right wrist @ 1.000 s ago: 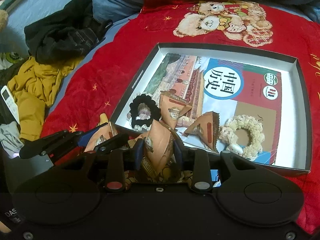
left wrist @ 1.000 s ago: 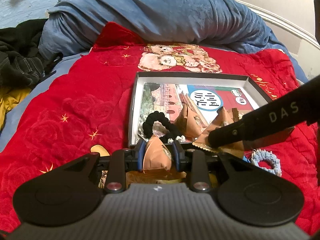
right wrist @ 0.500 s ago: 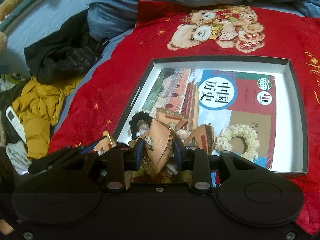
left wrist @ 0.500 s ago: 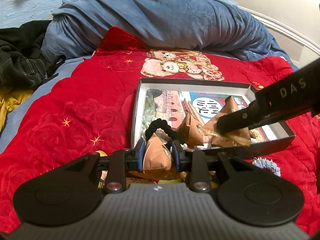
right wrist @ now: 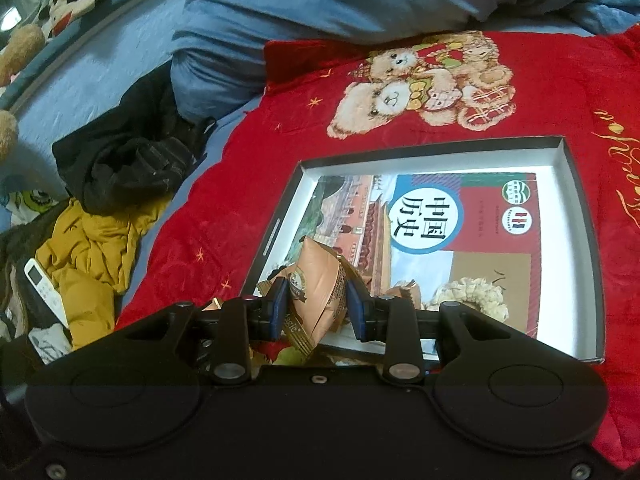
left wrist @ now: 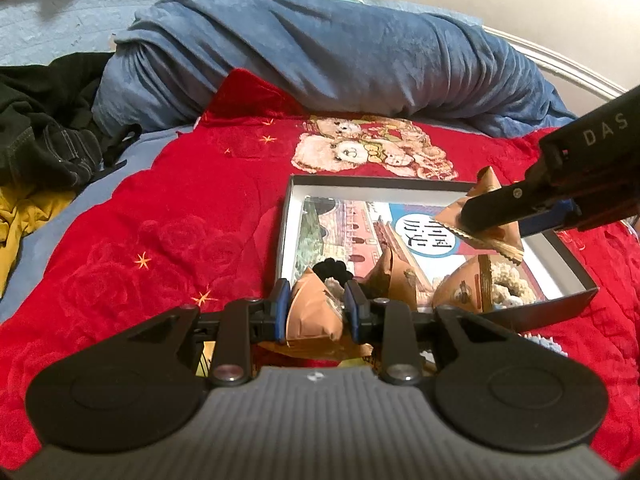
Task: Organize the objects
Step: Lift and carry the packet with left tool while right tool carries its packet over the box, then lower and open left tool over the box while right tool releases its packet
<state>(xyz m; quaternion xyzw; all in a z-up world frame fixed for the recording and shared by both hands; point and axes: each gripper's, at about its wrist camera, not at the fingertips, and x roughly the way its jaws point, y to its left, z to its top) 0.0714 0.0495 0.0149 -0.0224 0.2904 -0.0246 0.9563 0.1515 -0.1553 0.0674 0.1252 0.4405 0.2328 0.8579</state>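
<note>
**A:** ok so what's each hand got right now?

**B:** both are loaded. The left gripper (left wrist: 315,312) has its blue pads squeezed on a tan triangular snack packet (left wrist: 314,314), held just in front of the near-left corner of the shallow black cardboard tray with white inside walls (left wrist: 374,184). The right gripper (right wrist: 318,308) is clamped on a second tan triangular snack packet (right wrist: 318,288), and from the left camera you can see it hanging in the air over the tray's right half, not touching anything below.

**A:** and what's in the tray?

**B:** a colourful textbook with a blue circle on its cover (right wrist: 460,232) lies flat on the bottom. On top of it, near the front edge: a black scrunchie (left wrist: 332,268), two more tan packets (left wrist: 394,280), and a cream fluffy scrunchie (right wrist: 472,296) off to the right. The tray sits on a red velvety blanket with a teddy bear print (right wrist: 420,88). Rumpled blue duvet (left wrist: 320,52) behind it, pile of black and mustard clothes (right wrist: 100,208) at the left.
</note>
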